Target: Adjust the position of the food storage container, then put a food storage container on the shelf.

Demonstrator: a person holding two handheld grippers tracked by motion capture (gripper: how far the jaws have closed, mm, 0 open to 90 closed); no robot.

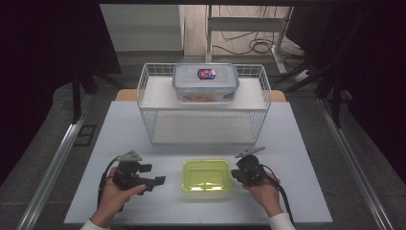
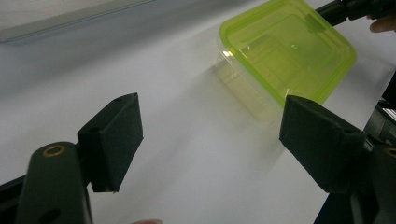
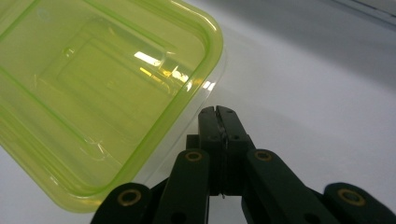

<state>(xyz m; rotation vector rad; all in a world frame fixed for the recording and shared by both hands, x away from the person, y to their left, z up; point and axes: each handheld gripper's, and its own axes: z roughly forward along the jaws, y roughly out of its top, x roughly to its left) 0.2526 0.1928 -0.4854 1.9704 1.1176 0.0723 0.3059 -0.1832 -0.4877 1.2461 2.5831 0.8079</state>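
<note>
Green-lidded container (image 1: 206, 175) sits on the white surface (image 1: 297, 143), near the front edge, between the two hands. Clear body, lime lid on top, flat and level.

Right tool (image 1: 238, 173): jaws closed flat against each other, nothing between them. In the right gripper view the closed tips (image 3: 219, 114) sit just beside the container's (image 3: 93, 102) corner, by the clear wall under the lid rim; whether they touch it I cannot tell. From above, the tool lies at the container's right side, hand (image 1: 263, 191) behind it.

Left tool (image 1: 155, 181): jaws wide apart, empty. It lies to the left of the container, apart from it, tips pointing toward it. In the left gripper view the two black pads (image 2: 116, 140) frame bare surface, with the container (image 2: 287, 51) farther off at upper right and the other tool touching or close against its far corner.

Behind, a white wire basket (image 1: 143, 96) stands mid-surface. A second container with a blue-rimmed clear lid (image 1: 206, 82) rests on its upper shelf.
</note>
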